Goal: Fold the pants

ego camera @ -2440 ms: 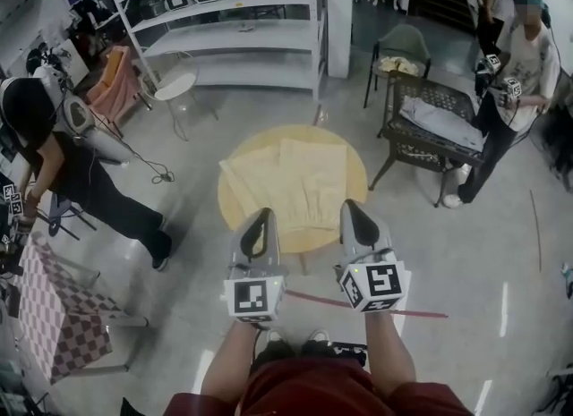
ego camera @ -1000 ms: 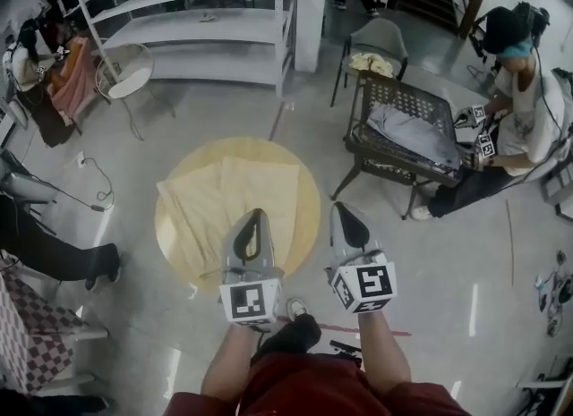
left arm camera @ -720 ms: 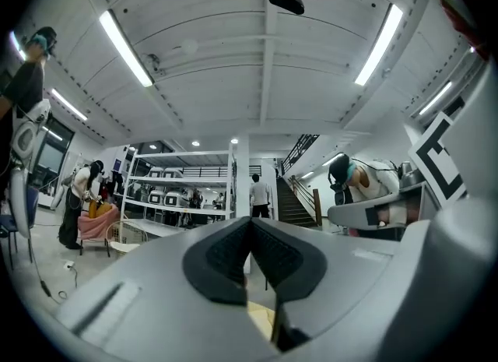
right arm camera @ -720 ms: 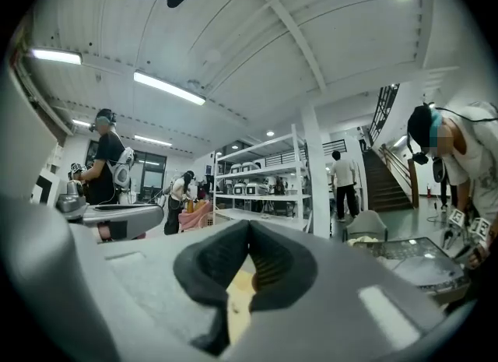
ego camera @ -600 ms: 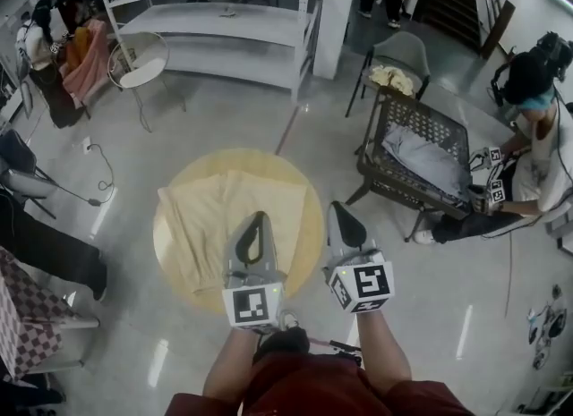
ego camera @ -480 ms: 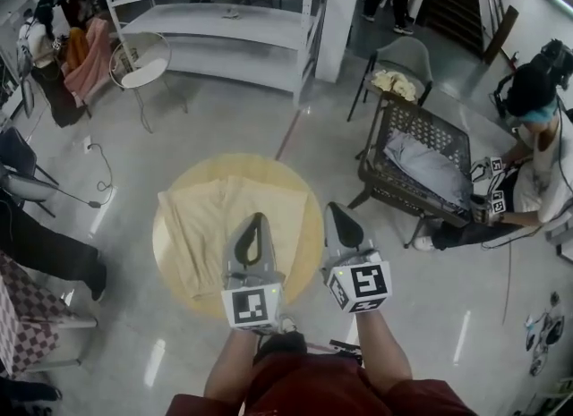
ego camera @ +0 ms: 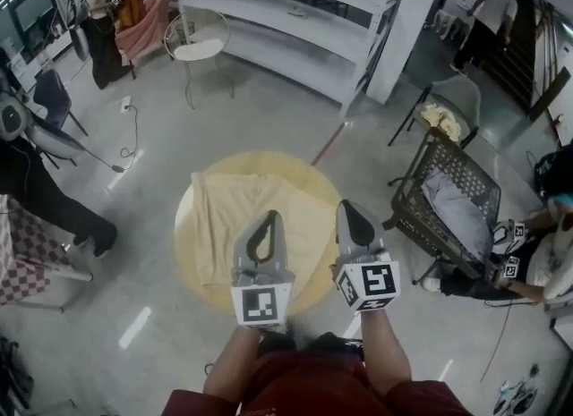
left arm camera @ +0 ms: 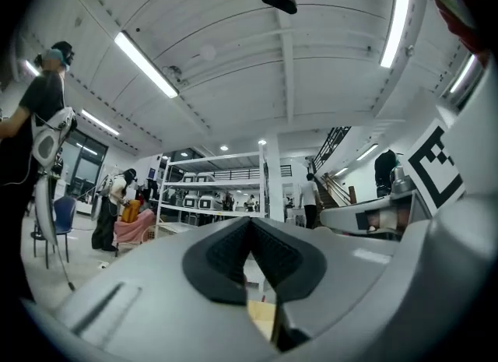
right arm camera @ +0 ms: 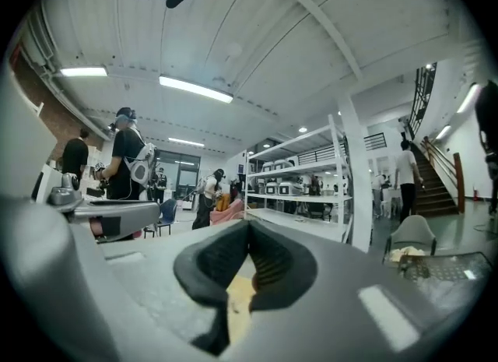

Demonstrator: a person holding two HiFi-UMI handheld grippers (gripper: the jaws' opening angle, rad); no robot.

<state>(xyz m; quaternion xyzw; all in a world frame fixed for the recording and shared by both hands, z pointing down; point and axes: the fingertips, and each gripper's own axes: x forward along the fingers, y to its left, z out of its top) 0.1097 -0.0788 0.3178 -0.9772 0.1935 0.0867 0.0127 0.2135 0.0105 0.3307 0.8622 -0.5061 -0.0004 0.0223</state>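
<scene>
Two grey hand-held tools, a dark red garment

The left tool [ego camera: 266, 219] and right tool [ego camera: 345, 208] are pale grey wedges tapering to narrow tips, lined inside with ribbed black pads [left arm camera: 222, 255]. Each carries a white cube [ego camera: 260, 304] printed with black square markers. The person wears a dark red garment [ego camera: 304, 392].

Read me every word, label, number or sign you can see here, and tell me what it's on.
No readable text anywhere.
Left gripper and right gripper: their cubes show black-and-white square patterns, no words.
Machines on the shelves: any labels too small to read.
</scene>
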